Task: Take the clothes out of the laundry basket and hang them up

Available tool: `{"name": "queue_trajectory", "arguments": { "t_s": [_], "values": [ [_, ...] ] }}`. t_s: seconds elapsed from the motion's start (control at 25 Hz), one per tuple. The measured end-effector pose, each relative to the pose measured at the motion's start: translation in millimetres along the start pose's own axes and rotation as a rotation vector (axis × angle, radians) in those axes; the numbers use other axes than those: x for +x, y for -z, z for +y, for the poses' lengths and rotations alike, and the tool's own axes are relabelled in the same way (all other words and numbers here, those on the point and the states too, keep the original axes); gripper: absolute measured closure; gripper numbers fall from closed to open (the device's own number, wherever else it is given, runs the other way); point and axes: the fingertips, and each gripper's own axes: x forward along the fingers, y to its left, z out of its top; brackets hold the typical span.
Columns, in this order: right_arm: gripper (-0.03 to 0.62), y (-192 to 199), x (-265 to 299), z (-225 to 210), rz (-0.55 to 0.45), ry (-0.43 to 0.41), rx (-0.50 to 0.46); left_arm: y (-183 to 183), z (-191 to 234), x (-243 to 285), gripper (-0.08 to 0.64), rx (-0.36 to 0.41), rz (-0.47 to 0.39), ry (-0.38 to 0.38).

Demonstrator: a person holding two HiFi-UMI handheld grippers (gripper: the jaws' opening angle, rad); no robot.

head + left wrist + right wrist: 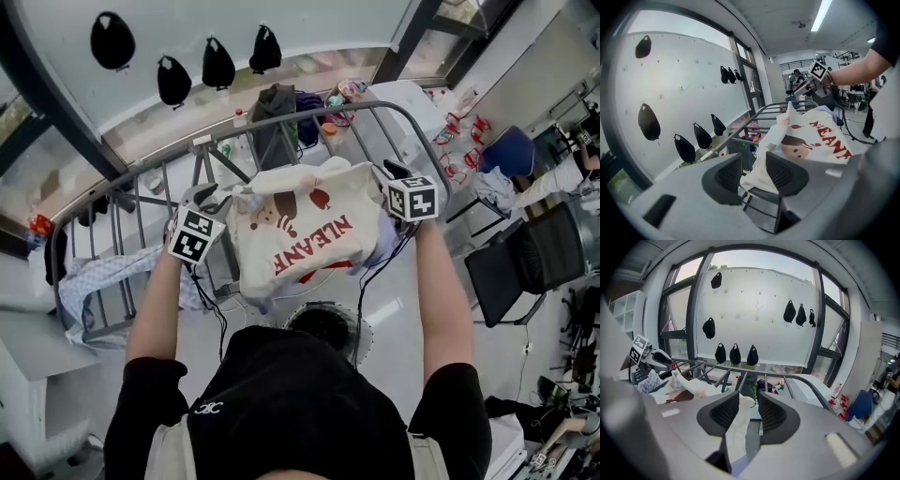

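I have the cream shirt point(300, 234) with the red lettering out of the basket and up at the drying rack point(309, 114), spread flat between my two hands across the rails near the middle. My left gripper point(752, 165) has its jaws standing apart, with one corner of the shirt lying loose in the gap and not pinched. My right gripper point(749, 401) is the same: jaws parted, with a fold of the cream cloth hanging between them and resting against one pad.

So I judge this piece almost done. It seems to sit on the rack under its own weight, and all that remains is to draw both tools back clear of the cloth without dragging it off.

Other things already hang here: a blue patterned cloth point(94, 277) over the left end of the rack, and a dark garment point(277, 112) at the far end (more bits of colour lie beside it, too small for me to name).

The round laundry basket point(352, 330) stands on the floor just below the shirt. My own head covers much of it, so I cannot tell whether any clothes are left inside.
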Motion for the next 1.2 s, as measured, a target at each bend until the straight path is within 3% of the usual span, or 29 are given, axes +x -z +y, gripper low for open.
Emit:
{"name": "queue_trajectory", "arguments": {
  "t_s": [0.16,0.4,0.6,0.92,1.2],
  "values": [
    [0.457,-18.4,-28.3,5.5,-0.131,0.0,0.062,-13.8,8.7,-31.2,0.409,-0.092,-0.099,-0.075],
    [0.557,-64.9,-95.3,27.8,-0.451,0.052,0.152,-51.7,16.1,-102.4,0.553,-0.207,-0.317,-0.267],
    [0.58,-83.1,-151.6,69.5,-0.641,0.014,0.186,-55.6,1.9,-161.7,0.558,-0.29,-0.406,-0.388],
    [0.578,-49.1,-163.2,158.7,-0.607,-0.074,0.105,-20.1,-34.8,-233.3,0.558,-0.338,-0.393,-0.509],
    [0.58,-24.1,-163.6,213.6,-0.564,-0.175,0.069,12.8,-57.8,-276.8,0.558,-0.329,-0.357,-0.598]
  ]
}}
